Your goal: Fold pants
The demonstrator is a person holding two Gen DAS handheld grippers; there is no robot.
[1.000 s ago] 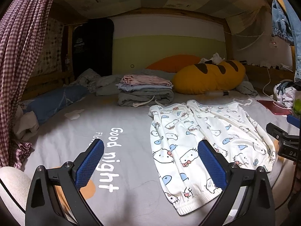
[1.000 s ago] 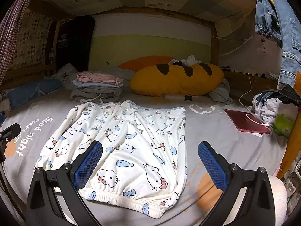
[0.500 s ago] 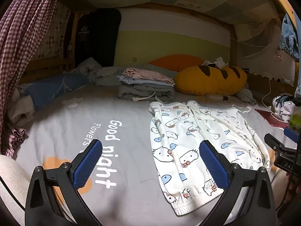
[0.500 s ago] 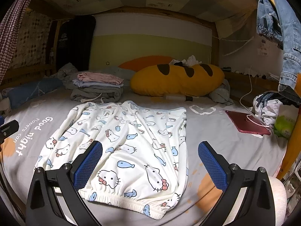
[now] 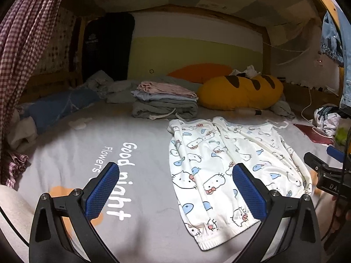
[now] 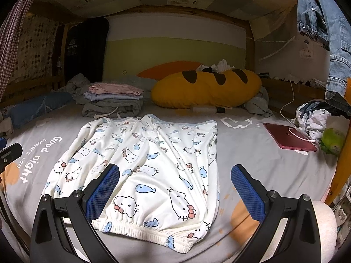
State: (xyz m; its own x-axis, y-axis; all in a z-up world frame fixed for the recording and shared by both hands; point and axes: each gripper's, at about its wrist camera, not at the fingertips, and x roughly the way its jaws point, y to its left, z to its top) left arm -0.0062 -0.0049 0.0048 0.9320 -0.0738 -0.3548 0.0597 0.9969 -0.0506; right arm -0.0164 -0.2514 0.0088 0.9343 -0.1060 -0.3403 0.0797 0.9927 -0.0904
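Observation:
White pants (image 6: 151, 164) with a cat and fish print lie spread flat on the grey bed sheet (image 6: 252, 153), waistband far, leg cuffs near me. They also show in the left wrist view (image 5: 221, 164), right of centre. My left gripper (image 5: 175, 188) is open and empty, hovering above the sheet just left of the near cuff. My right gripper (image 6: 175, 191) is open and empty, hovering over the near cuffs. The right gripper's body shows at the right edge of the left wrist view (image 5: 324, 173).
A stack of folded clothes (image 6: 114, 100) sits behind the pants. A yellow bread-shaped pillow (image 6: 206, 88) lies at the back. A red tablet (image 6: 289, 137) with a cable, a green packet (image 6: 333, 139) and crumpled clothes (image 6: 311, 116) lie right. A checked curtain (image 5: 19, 50) hangs left.
The left gripper has shifted slightly, its view tilting up and nearer the sheet. The right gripper has barely moved. The pants lie unchanged.

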